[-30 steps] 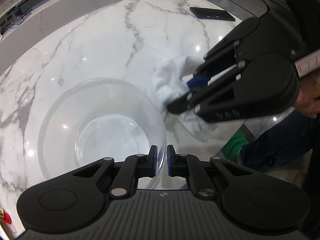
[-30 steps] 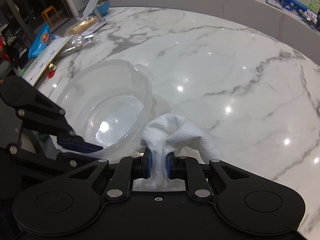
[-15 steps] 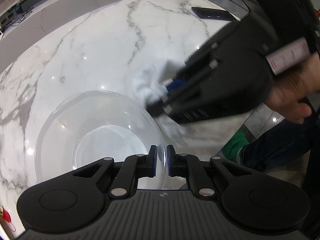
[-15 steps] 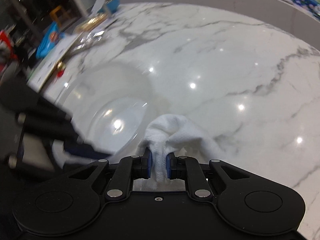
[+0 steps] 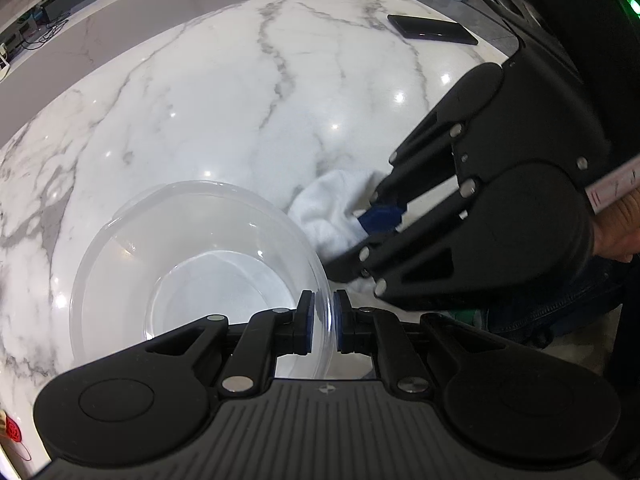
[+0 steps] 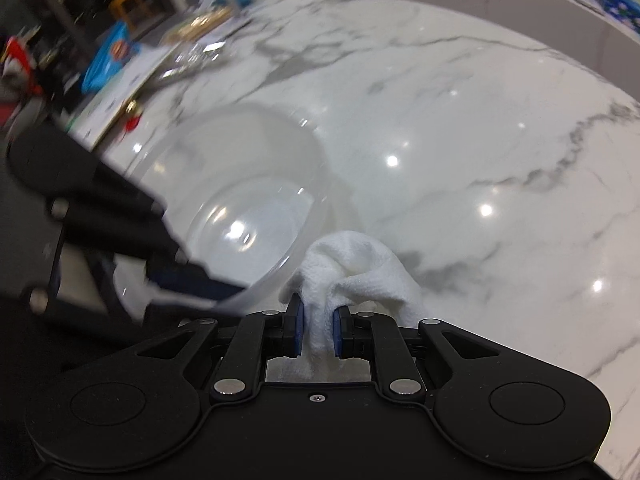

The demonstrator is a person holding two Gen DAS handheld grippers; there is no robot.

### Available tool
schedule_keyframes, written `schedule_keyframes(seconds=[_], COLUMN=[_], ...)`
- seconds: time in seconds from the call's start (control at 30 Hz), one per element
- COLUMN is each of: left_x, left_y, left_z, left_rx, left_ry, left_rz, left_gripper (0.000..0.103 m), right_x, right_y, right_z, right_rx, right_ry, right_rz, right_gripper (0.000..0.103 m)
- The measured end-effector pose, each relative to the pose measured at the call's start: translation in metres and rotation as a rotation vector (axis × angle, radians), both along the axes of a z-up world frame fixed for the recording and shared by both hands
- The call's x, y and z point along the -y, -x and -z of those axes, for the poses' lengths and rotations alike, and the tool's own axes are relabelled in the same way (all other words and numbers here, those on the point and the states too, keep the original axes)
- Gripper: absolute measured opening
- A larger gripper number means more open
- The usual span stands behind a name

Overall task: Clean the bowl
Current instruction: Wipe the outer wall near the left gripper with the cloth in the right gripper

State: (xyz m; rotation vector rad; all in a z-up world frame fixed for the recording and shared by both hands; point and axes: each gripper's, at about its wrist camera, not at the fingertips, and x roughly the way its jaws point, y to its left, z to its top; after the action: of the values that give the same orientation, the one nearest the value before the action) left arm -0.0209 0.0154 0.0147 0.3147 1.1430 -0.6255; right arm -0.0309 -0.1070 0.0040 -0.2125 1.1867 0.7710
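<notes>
Both sets of jaws are clamped right now: left gripper is pinching the near rim of the bowl, one pad inside and one outside the clear wall, and right gripper is squeezed on a bunched white cloth. Bowl sits upright on the marble counter, looks empty from here, and the cloth is just outside its right rim, not in it yet. So the step I'd call it is getting the cloth over the rim and down inside. My advice: keep the left grip firm, since thin clear plastic on glossy stone will probably skate or tip if you push sideways. Lift the cloth over the edge rather than dragging against it, then wipe in circles pressing down toward the base, not outward at the wall. Phone at the far right corner is well out of the way.
</notes>
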Motion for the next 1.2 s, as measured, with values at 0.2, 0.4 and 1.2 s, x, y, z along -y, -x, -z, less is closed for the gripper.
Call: schedule_keyframes(seconds=[0.2, 0.4, 1.2], left_x=[0.002, 0.0, 0.092], left_y=[0.002, 0.002, 0.0], left_z=[-0.001, -0.001, -0.009], left_rx=[0.004, 0.011, 0.065], left_ry=[-0.002, 0.007, 0.06], left_rz=[0.0, -0.016, -0.032], left_gripper=[0.009, 0.01, 0.013], right_x=[0.003, 0.009, 0.088], right_y=[-0.005, -0.01, -0.016], right_z=[-0.003, -0.011, -0.041], right_rx=[0.02, 0.046, 0.147], right_ry=[-0.019, -0.056, -0.06], right_rz=[0.057, 0.125, 0.3], right_gripper=[0.013, 0.013, 0.013])
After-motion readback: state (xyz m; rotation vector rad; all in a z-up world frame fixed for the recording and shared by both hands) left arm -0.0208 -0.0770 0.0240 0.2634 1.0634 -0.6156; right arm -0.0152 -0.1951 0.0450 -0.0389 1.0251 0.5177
